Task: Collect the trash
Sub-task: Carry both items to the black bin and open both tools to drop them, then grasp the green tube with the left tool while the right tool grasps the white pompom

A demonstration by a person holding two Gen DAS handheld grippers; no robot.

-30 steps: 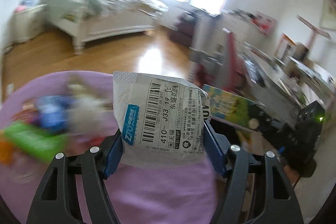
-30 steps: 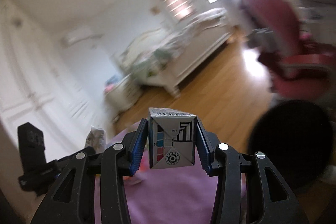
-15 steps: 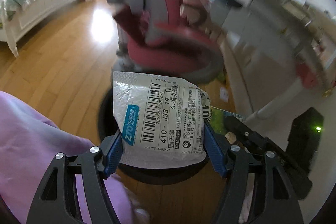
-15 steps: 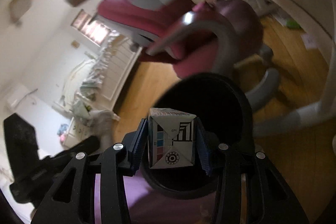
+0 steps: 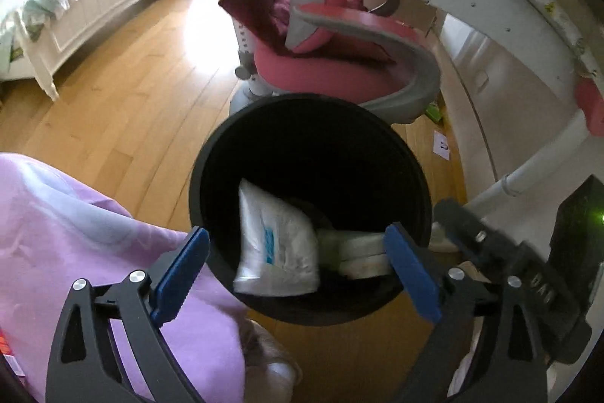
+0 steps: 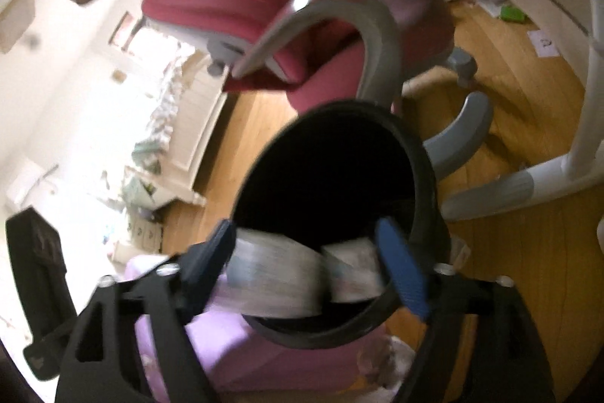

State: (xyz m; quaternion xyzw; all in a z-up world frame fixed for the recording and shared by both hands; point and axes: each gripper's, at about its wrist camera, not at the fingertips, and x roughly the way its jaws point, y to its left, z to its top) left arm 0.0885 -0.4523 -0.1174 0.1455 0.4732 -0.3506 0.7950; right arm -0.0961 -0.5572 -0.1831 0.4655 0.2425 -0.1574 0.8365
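Both grippers are hanging over a black round trash bin (image 5: 309, 176) on the wood floor, in front of a pink desk chair (image 5: 332, 36). The left gripper (image 5: 298, 274) has just been opening; its blue pads are standing wide apart, no longer touching the white courier bag (image 5: 275, 244) it gripped a second ago, which is now dropping inside the bin. The right gripper (image 6: 305, 270) has also just been opening, and its small carton (image 6: 351, 270), blurred, is falling free between the spread jaws beside the bag. Both pieces appear delivered. More trash probably remains on the lilac cloth (image 5: 75, 233) at near left.
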